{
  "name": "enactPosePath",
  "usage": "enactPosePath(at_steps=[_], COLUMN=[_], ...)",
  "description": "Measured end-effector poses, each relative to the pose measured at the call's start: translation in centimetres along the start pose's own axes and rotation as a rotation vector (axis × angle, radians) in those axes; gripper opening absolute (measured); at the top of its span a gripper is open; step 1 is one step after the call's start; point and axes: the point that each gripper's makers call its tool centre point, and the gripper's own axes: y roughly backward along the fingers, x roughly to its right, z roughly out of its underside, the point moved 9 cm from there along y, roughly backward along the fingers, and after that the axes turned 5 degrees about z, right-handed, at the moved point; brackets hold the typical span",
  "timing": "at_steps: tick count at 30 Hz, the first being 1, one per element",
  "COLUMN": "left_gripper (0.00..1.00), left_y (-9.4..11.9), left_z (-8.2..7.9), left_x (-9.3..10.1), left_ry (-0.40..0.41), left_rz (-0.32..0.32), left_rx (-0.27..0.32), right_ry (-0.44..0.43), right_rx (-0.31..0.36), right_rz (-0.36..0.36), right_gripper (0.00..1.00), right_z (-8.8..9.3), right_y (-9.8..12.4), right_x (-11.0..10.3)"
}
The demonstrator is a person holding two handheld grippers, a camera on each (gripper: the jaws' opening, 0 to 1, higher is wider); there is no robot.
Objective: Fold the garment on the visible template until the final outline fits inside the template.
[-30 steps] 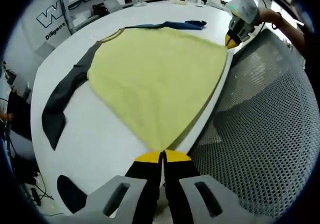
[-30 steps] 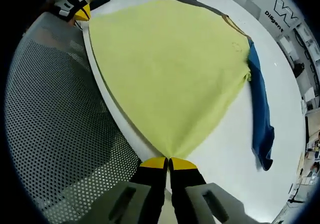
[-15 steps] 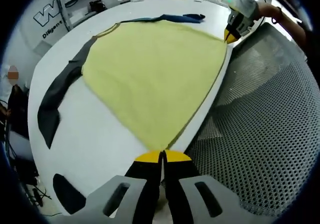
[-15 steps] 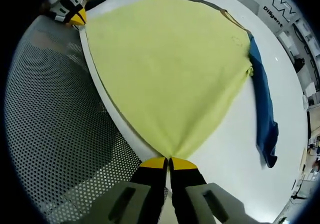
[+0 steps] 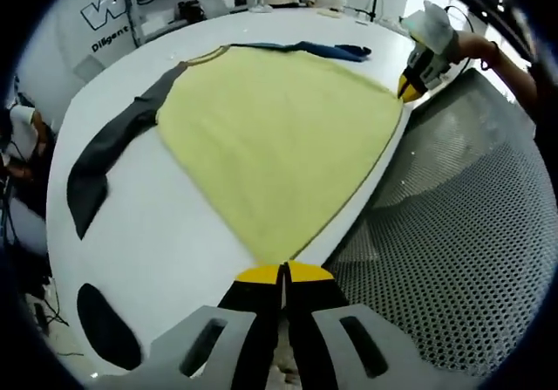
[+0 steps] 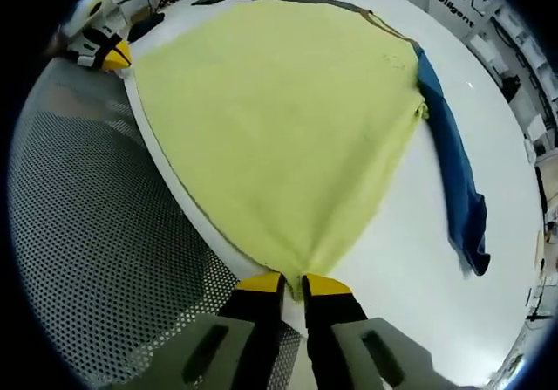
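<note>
Left hand-held gripper [image 5: 283,272]: we pinch the garment [image 5: 279,137] hem corner, jaws closed.
Right hand-held gripper [image 6: 292,283]: we clamp the other corner.
Garment: spread on tabletop [image 5: 166,242].

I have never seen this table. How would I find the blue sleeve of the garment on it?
Look at the white table, where a yellow garment lies spread flat. At one shoulder a long blue sleeve runs out over the bare white surface. The opposite sleeve is dark grey, so the colour alone tells the two apart.
</note>
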Motion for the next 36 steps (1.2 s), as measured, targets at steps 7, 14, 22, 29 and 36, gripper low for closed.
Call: enactPosePath(at_steps=[7, 14, 22, 29, 36], left_gripper=[0.12, 0.33, 0.61, 0.83, 0.98], left_y=[0.9, 1.0, 0.7, 0.4, 0.2], left_z=[-1.4, -2.4, -2.8, -3.5, -3.6], left_x=[-0.1, 0.0, 0.3, 0.6, 0.6], left_ry=[0.154, 0.185, 0.224, 0.255, 0.266], left_rz=[0.019, -0.009, -0.037, -0.055, -0.075], left_rx=[0.167, 0.196, 0.210, 0.287, 0.290], right_ry=[-0.144, -0.240, -0.339, -0.374, -0.435], right_rx=[0.160, 0.276, 0.383, 0.470, 0.500], right_rz=[-0.020, -0.064, -0.074, -0.019, 0.030], right_gripper=[0.26, 0.44, 0.64, 0.79, 0.84], right_z=[-1.2, -2.1, -2.5, -2.8, -2.5], right_y=[1.6, 3.8, 5.3, 6.2, 5.8], right_x=[0.3, 0.7, 2.0, 3.7, 6.1])
